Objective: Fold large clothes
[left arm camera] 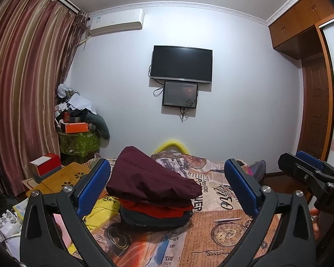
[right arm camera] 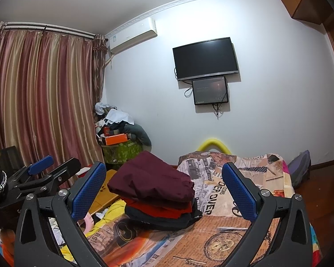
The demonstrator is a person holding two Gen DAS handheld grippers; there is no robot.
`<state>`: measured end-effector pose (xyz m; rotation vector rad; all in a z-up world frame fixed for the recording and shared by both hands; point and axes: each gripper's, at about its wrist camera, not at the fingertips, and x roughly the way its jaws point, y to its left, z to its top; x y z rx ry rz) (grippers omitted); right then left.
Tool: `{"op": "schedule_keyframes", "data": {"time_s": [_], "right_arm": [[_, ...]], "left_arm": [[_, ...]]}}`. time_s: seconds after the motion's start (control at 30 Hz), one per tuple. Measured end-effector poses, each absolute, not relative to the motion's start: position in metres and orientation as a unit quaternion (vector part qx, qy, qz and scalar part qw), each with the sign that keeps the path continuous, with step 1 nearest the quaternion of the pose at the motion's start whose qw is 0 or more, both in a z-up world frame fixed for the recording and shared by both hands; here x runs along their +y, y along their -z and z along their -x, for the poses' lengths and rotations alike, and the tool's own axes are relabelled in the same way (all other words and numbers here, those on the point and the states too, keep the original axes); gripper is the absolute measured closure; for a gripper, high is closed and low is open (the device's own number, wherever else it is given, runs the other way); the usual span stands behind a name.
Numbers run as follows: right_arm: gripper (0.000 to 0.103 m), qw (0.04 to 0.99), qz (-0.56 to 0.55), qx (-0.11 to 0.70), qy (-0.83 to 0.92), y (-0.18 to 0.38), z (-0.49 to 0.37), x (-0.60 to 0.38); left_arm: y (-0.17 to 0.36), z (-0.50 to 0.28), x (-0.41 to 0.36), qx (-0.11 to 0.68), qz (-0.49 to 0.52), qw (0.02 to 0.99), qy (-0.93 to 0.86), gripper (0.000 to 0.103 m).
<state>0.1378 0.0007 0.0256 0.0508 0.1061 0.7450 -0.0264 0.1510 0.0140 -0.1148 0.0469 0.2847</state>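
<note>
One stack (left arm camera: 154, 197) of folded clothes sits on the bed (left arm camera: 222, 229), w/ 3 layers visible: maroon garment (left arm camera: 151, 175) on top, red one (left arm camera: 162, 209) under it, dark one (left arm camera: 153, 219) at the bottom. The maroon top layer bulges up at the far end & overhangs the layers below. Just left of the stack, a loose yellow garment (left arm camera: 102, 211) lies crumpled at the bed edge.

Around it: printed newspaper-style bedcover, yellow rail (left arm camera: 172, 145) at the bed's far end, wooden tabletop (left arm camera: 62, 178) to the left w/ 1 red box (left arm camera: 47, 163) on it. Corner pile (left arm camera: 78, 120) of boxes & cloth beyond that, striped curtain (left arm camera: 22, 89) on the left. On the far wall: 1 TV (left arm camera: 181, 64), 1 smaller screen (left arm camera: 180, 96) under it, 1 AC unit (left arm camera: 117, 22). Wardrobe (left arm camera: 300, 22) at right. Nothing lies btwn tongs & stack.

Left tongs (left arm camera: 167, 191) are spread wide, holding nothing, aimed level at the stack, which shows btwn the blue pads. Right tongs (right arm camera: 163, 193) likewise wide apart & empty, framing the same stack from slightly further right. The two sit side by side, near each other, above the bed's near end. A bit of a hand (left arm camera: 315, 222) shows at the right edge of the left view.
</note>
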Motion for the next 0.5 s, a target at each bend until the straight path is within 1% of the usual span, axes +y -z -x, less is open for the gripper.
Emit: {"op": "schedule_keyframes", "data": {"time_s": [0.5], "right_arm": [[0.000, 0.929, -0.025, 0.060, -0.365, -0.0218, -0.1419, 0.0041]], "left_arm": [[-0.0103, 0.0266, 0.1555, 0.027, 0.057, 0.987, -0.147, 0.001]]}}
